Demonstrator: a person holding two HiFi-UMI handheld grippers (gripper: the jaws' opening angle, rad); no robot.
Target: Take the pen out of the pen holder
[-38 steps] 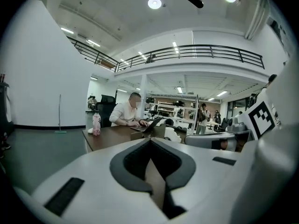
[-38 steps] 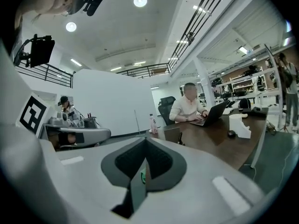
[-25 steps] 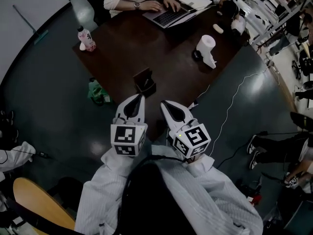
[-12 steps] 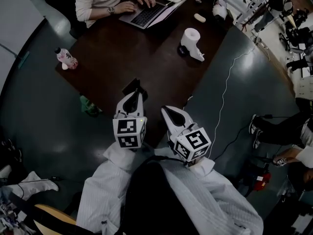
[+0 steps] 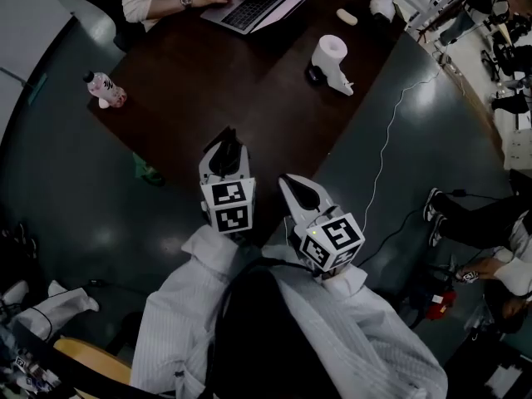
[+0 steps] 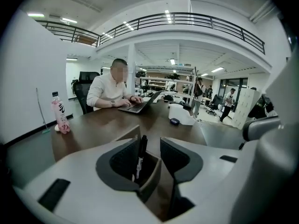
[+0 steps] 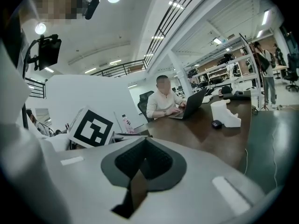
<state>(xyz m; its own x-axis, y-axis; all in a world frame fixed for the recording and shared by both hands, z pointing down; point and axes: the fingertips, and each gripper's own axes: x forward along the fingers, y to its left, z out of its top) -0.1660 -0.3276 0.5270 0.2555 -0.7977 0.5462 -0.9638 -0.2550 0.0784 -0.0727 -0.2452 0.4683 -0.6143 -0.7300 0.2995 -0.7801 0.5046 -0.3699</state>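
The brown pen holder (image 6: 153, 178) stands near the front edge of the dark table (image 5: 249, 90). A black pen (image 6: 140, 154) stands upright in it. My left gripper (image 6: 150, 146) is at the holder with its jaws opening; the pen and the holder's top sit between the pads, and the pads do not press on either. In the head view my left gripper (image 5: 226, 144) covers nearly all of the holder (image 5: 218, 138). My right gripper (image 5: 288, 183) hangs to the right of it, off the table's corner, shut and holding nothing (image 7: 142, 148).
A pink bottle (image 5: 104, 90) stands at the table's left corner. A white roll on a stand (image 5: 332, 56) is at the right side. A person types on a laptop (image 5: 249, 7) at the far end. A white cable (image 5: 382, 140) runs over the floor.
My left gripper has moved forward and down onto the pen holder, which it now hides in the head view. The right gripper has shifted only slightly.
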